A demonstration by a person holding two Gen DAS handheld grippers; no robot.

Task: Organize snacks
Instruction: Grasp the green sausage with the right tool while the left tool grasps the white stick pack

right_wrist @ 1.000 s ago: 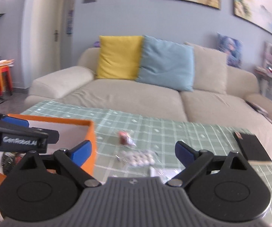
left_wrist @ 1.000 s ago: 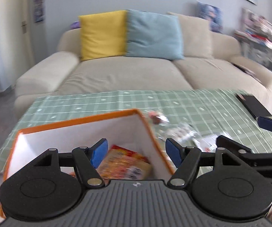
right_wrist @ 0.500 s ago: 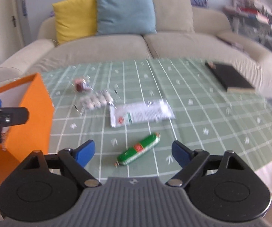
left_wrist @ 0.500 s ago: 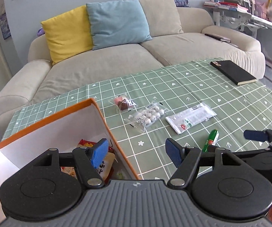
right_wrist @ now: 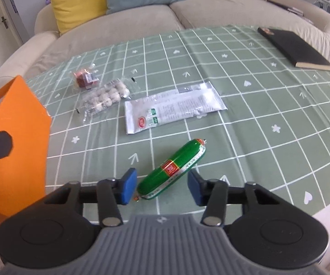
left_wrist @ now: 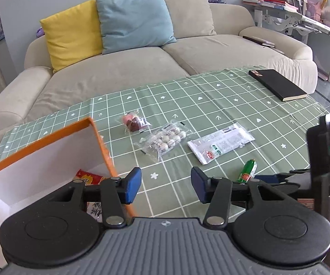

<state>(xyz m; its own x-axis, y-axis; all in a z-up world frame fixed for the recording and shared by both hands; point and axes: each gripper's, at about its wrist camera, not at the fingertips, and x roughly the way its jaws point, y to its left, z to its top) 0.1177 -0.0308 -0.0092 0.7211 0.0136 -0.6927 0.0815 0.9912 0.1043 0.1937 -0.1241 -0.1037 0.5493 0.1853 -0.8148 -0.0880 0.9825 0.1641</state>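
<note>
Left wrist view: four loose snacks lie on the green checked tablecloth: one small clear packet of pink and brown sweets, one clear pack of round white balls, one flat white wrapper and one green sausage. One orange box with white inner walls stands at the left, holding at least one red-and-yellow packet; its print is too small to read. One black book lies at the far right corner. The left gripper hangs over bare cloth beside the box's near corner, jaws closing with nothing between them. The right gripper's black body stands at the right edge, just past the sausage.

Right wrist view: the same four snacks, box and book appear. The white wrapper carries a red round logo and green marks; the text is illegible. The sausage bears a red label, unreadable. The right gripper straddles the sausage's near end, jaws closing; the blue pads are close on either side but not yet pressing.
</note>
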